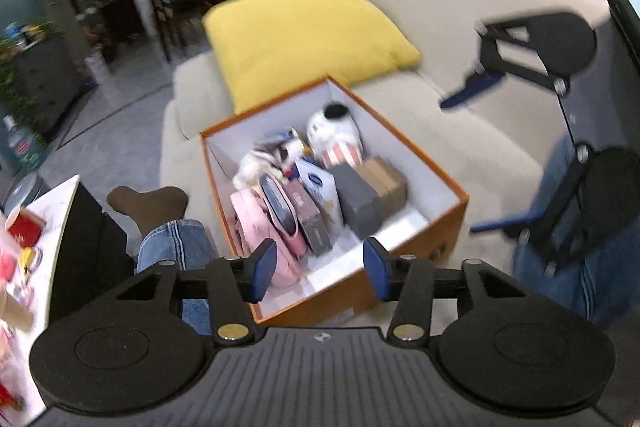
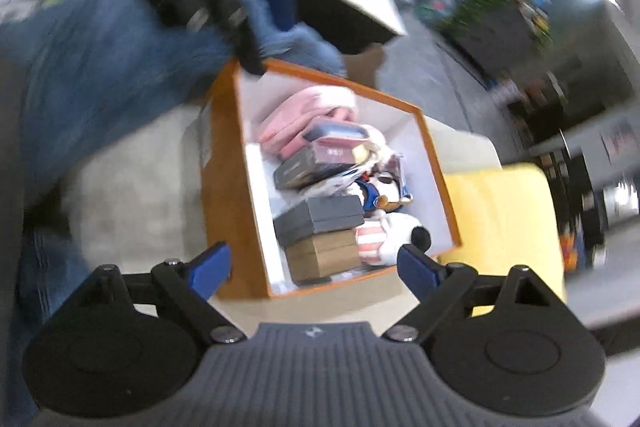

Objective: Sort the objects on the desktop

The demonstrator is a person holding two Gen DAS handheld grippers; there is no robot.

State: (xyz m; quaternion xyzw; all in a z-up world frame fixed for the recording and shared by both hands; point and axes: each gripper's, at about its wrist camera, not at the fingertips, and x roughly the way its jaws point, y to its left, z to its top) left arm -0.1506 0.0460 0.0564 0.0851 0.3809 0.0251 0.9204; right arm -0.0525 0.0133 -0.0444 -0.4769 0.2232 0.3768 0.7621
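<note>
An orange box (image 1: 454,223) with a white inside stands on a beige sofa (image 1: 472,143). It holds several things: a pink pouch (image 1: 256,227), a grey box (image 1: 358,201), a brown carton (image 1: 386,181), a blue-and-white pack (image 1: 318,183) and a plush toy (image 1: 334,137). My left gripper (image 1: 320,267) hovers over the box's near edge, open, with nothing between its blue pads. My right gripper (image 1: 458,166) hangs to the right of the box, open and empty. In the right wrist view, the right gripper (image 2: 314,263) is over the orange box (image 2: 224,207), near the grey box (image 2: 320,217).
A yellow cushion (image 1: 304,35) leans on the sofa behind the box. A person's legs in blue jeans (image 1: 174,247) lie beside the box. A white-topped table (image 1: 56,223) with red items stands at the left. Both views are motion-blurred.
</note>
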